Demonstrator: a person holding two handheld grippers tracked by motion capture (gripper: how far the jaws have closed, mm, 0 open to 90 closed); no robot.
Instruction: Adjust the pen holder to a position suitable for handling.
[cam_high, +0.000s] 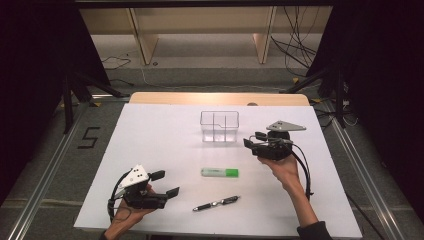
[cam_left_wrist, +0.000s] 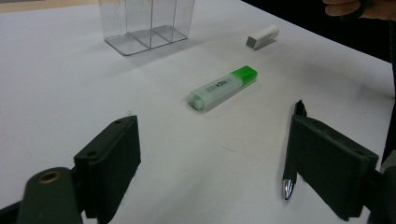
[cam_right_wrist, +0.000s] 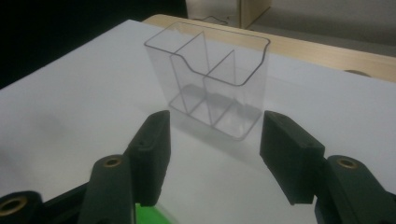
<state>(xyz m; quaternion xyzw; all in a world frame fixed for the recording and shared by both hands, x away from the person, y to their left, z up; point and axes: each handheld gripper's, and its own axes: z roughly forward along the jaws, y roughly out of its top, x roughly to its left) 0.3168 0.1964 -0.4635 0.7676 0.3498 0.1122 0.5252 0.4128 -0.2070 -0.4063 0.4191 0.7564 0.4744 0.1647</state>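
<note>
High view, right gripper (cam_high: 253, 139): jaws apart, nothing between them, just right of the clear organizer (cam_high: 219, 126) at the table's (cam_high: 150, 150) far middle.
Left gripper (cam_high: 165, 183): jaws apart, empty, near-left corner.
Green highlighter (cam_high: 220, 172): table's centre.
Pen (cam_high: 216, 203): near edge.

On the bench (cam_high: 150, 130), the divided holder (cam_high: 219, 126) stood toward the far edge, with the marker (cam_high: 220, 172) lying nearer the person and the pen (cam_high: 216, 203) nearer still, just before the marker. A small capped piece (cam_left_wrist: 262, 37) lay on the bench to the right of the holder in the left gripper view. The left claw (cam_high: 166, 184) sat at the near left, left of the pen, while the right claw (cam_high: 253, 139) was just right of the holder, apart from it.
</note>
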